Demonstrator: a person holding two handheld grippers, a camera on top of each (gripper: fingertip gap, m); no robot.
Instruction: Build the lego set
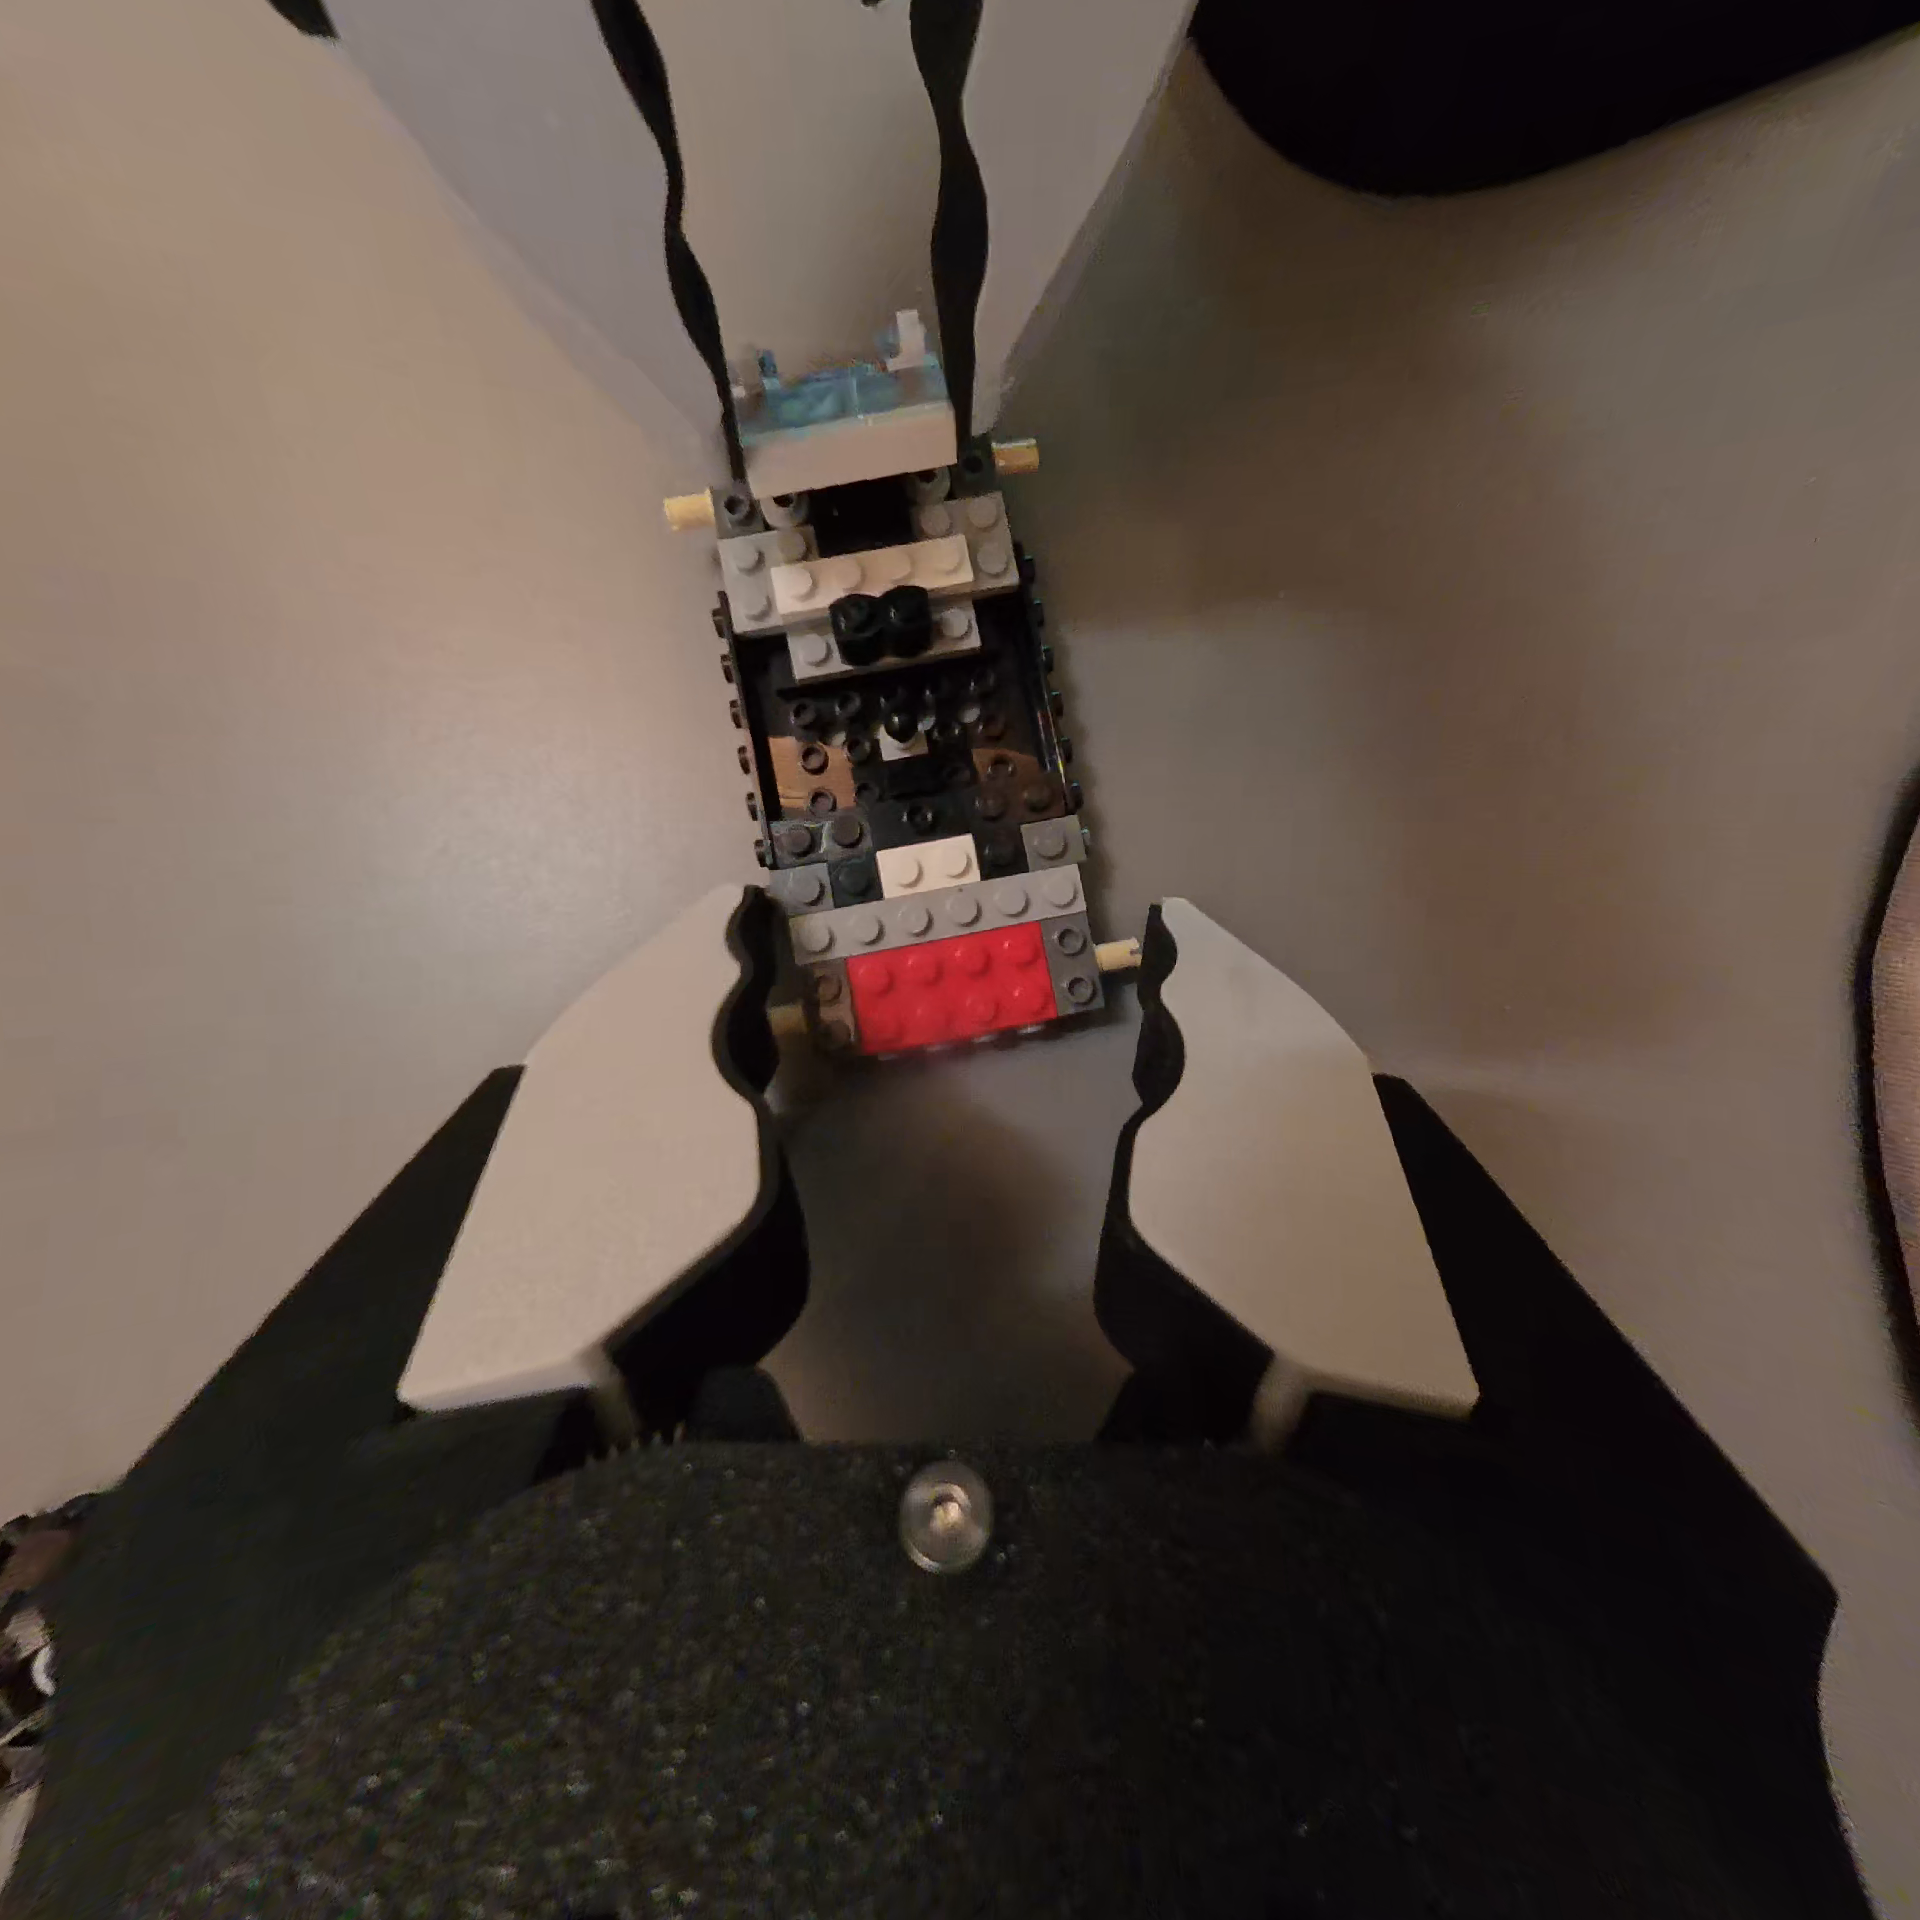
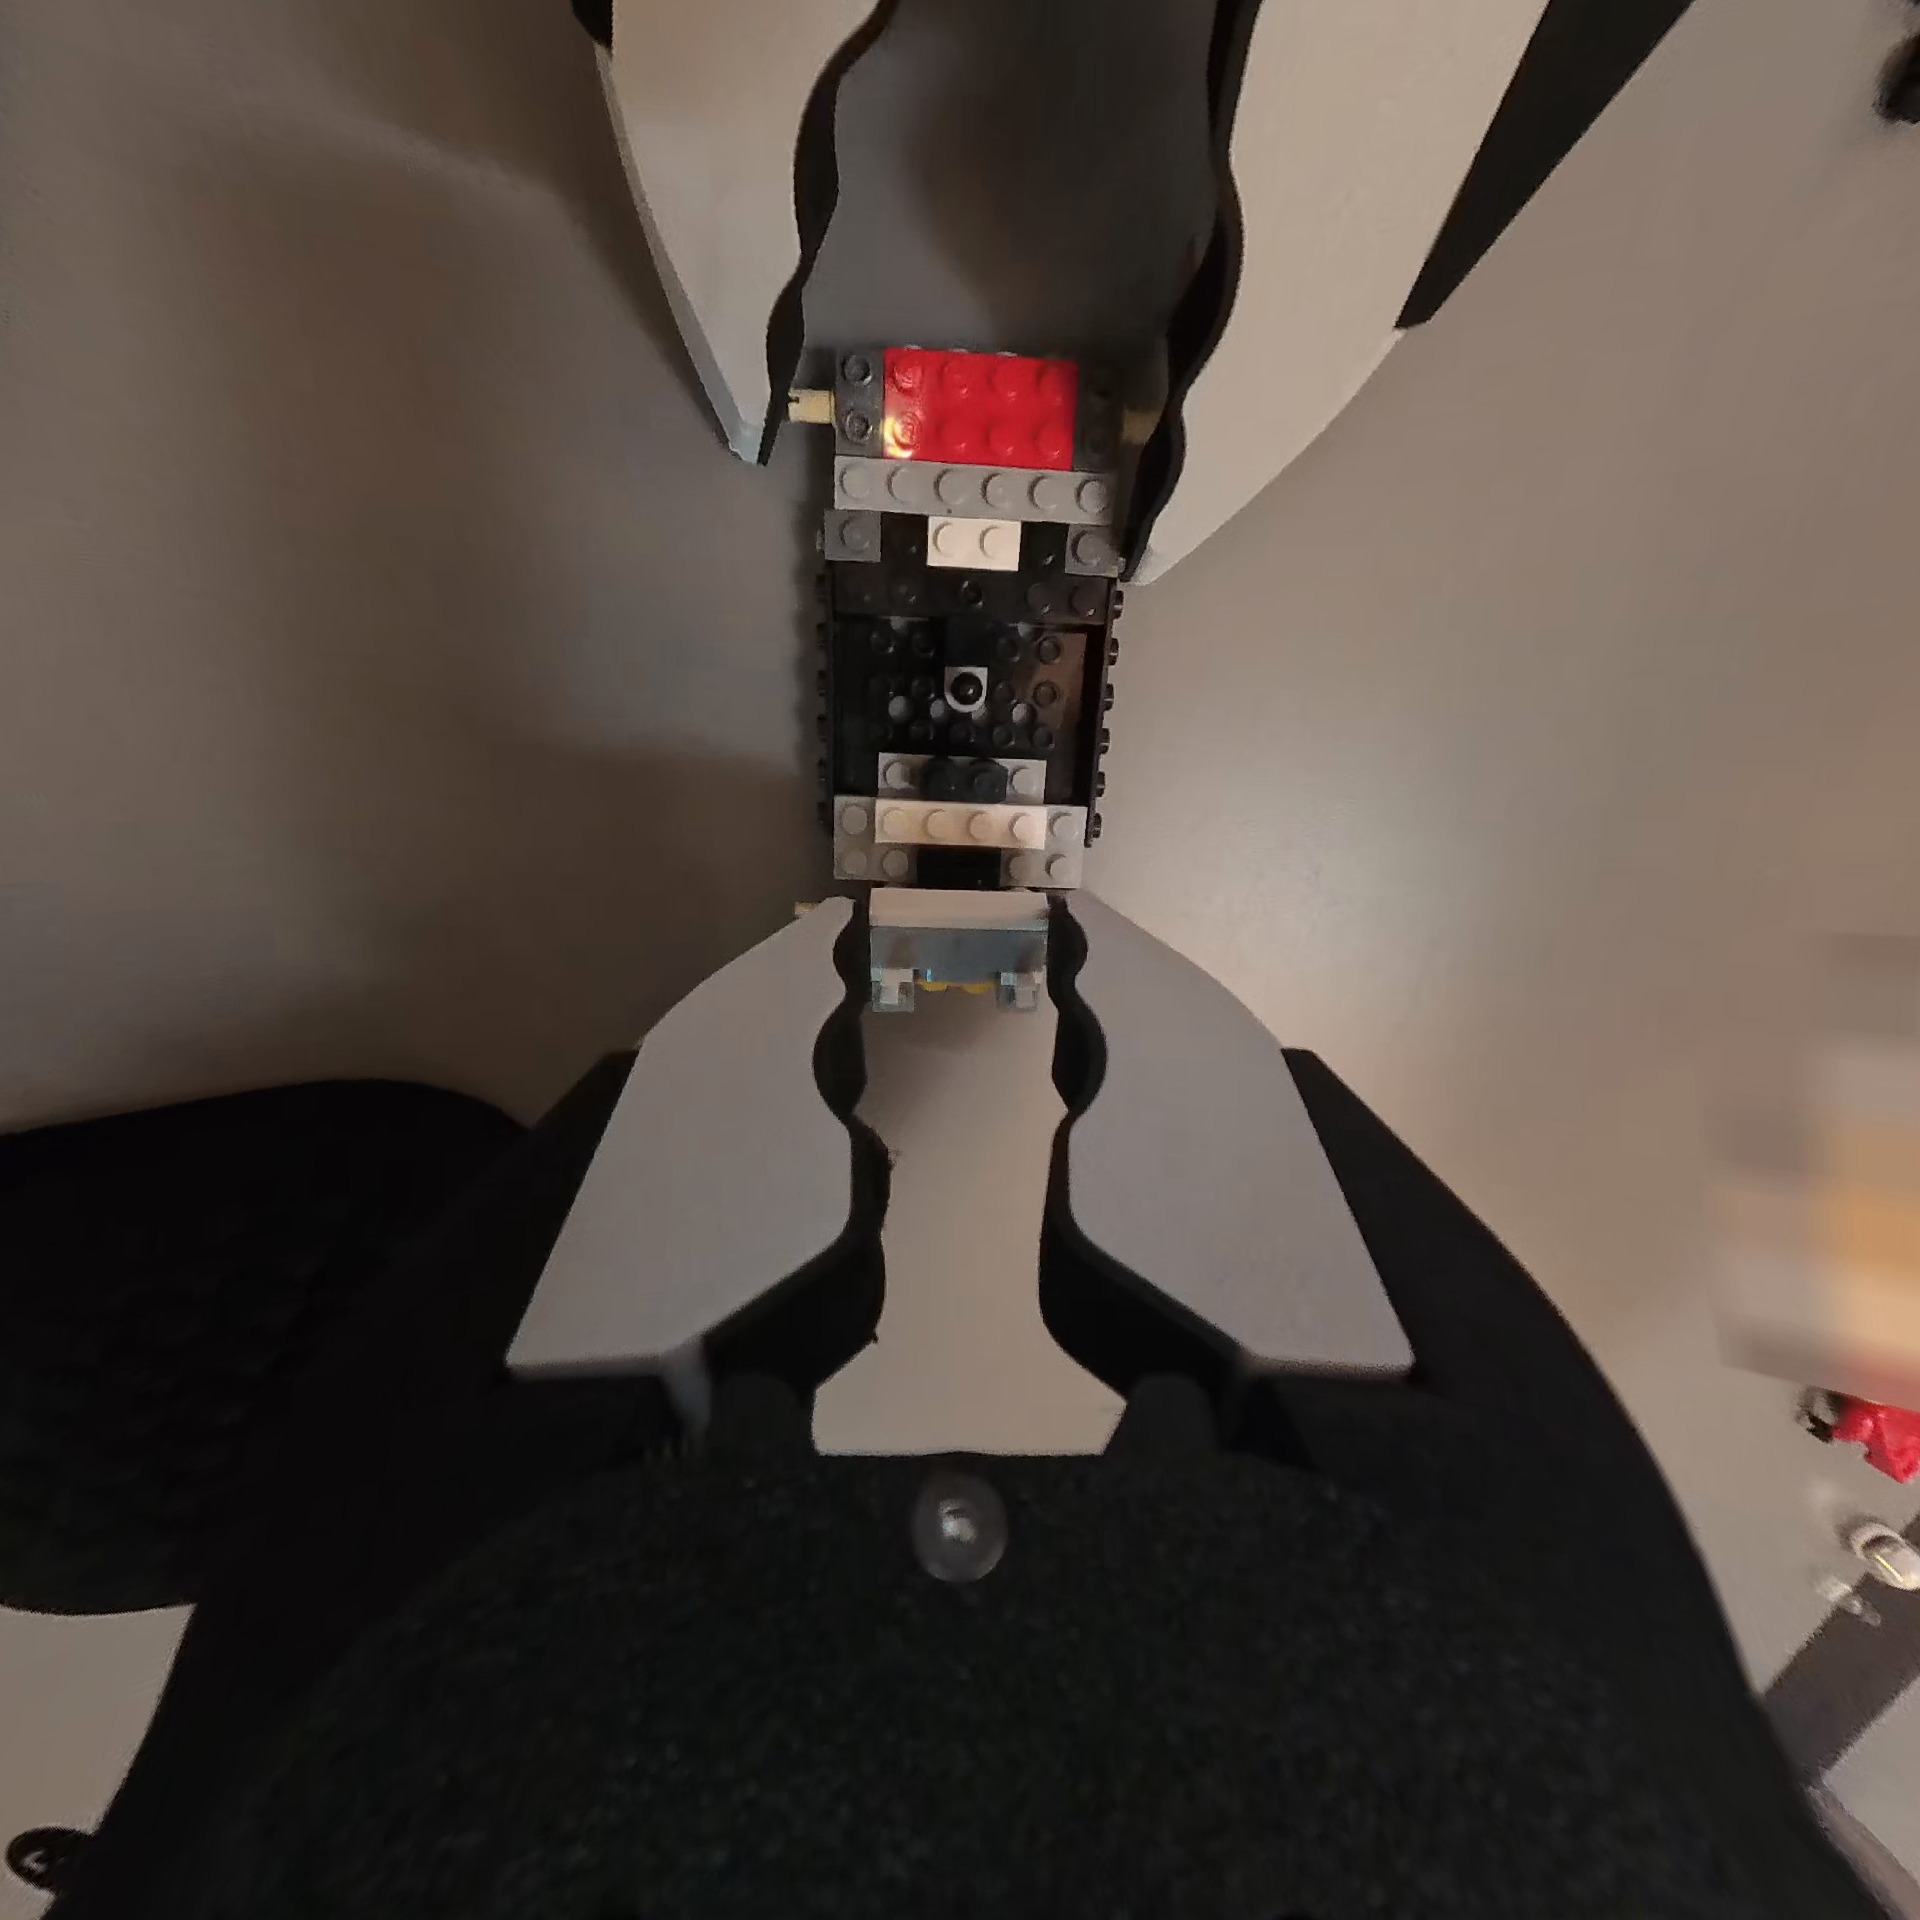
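Observation:
A black and grey Lego car chassis (image 1: 914, 727) lies on the pale table, with a red brick (image 1: 951, 987) on its near end. My left gripper (image 1: 951, 935) straddles that red end, and its fingers touch the tan axle pins on both sides. My right gripper (image 2: 954, 925) is shut on a small light-grey piece with clear blue parts (image 2: 956, 940). It holds the piece against the opposite end of the chassis (image 2: 966, 686). Each gripper also shows in the other's view: the right gripper (image 1: 847, 416) and the left gripper (image 2: 966, 436).
A black padded object (image 2: 260, 1299) lies to the left in the right wrist view. Another dark shape (image 1: 1558, 83) is at the top right of the left wrist view. Loose red (image 2: 1870, 1439) and small pale pieces (image 2: 1881, 1558) lie at the right edge. The left gripper's tips are roughly 7 cm from the right gripper's.

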